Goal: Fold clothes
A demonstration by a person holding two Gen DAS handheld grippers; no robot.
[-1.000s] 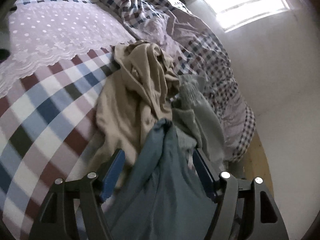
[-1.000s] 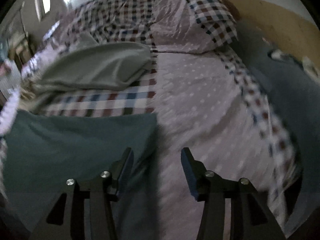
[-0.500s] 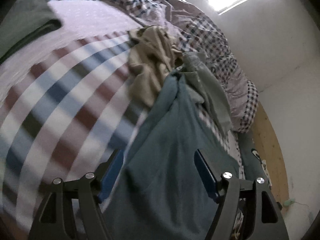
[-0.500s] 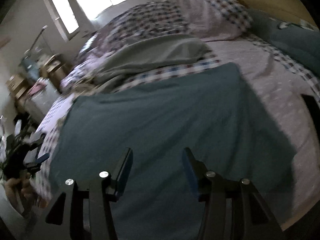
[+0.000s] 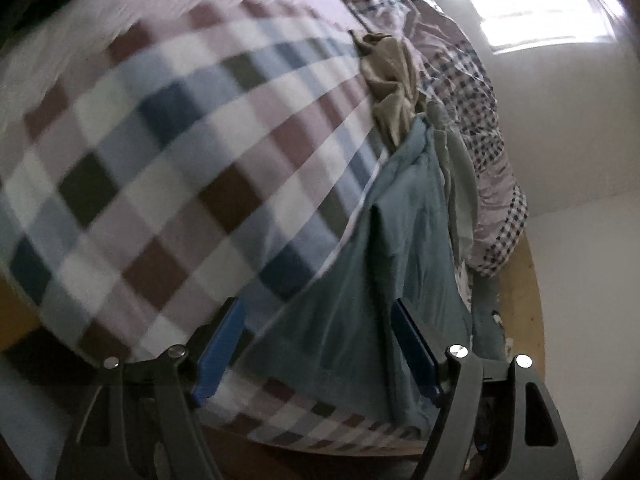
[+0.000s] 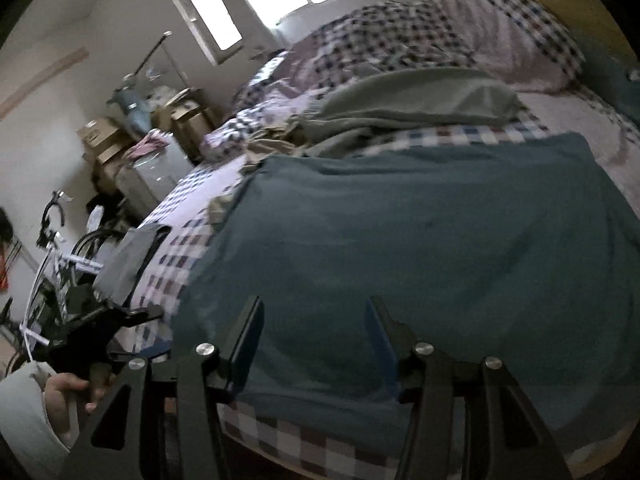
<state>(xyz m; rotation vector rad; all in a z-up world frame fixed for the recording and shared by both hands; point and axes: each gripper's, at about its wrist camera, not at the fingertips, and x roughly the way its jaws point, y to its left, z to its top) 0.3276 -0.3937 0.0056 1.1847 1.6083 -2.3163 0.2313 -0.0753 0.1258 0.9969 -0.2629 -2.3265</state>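
Note:
A teal garment [image 6: 420, 240] lies spread flat on the checked bed, reaching the near edge. In the left wrist view it [image 5: 384, 280] shows as a creased strip along the bed's edge. My right gripper [image 6: 314, 340] is open and empty just above its near hem. My left gripper [image 5: 316, 344] is open and empty at the bed's edge, over the garment's corner; it also shows in the right wrist view [image 6: 112, 316], held by a hand. A tan garment [image 5: 390, 88] lies crumpled further back. A grey-green garment [image 6: 416, 100] lies beyond the teal one.
The bed has a checked sheet [image 5: 160, 160] and a rumpled checked duvet [image 6: 400, 40] with a pillow [image 6: 532, 48] at the head. Cardboard boxes [image 6: 104, 140] and a bicycle [image 6: 52, 248] stand left of the bed. A wooden floor [image 5: 520, 300] shows by the wall.
Both grippers have drawn back toward the near edge of the bed. The teal garment, bunched up a second ago, now lies spread flat. Both grippers stay open.

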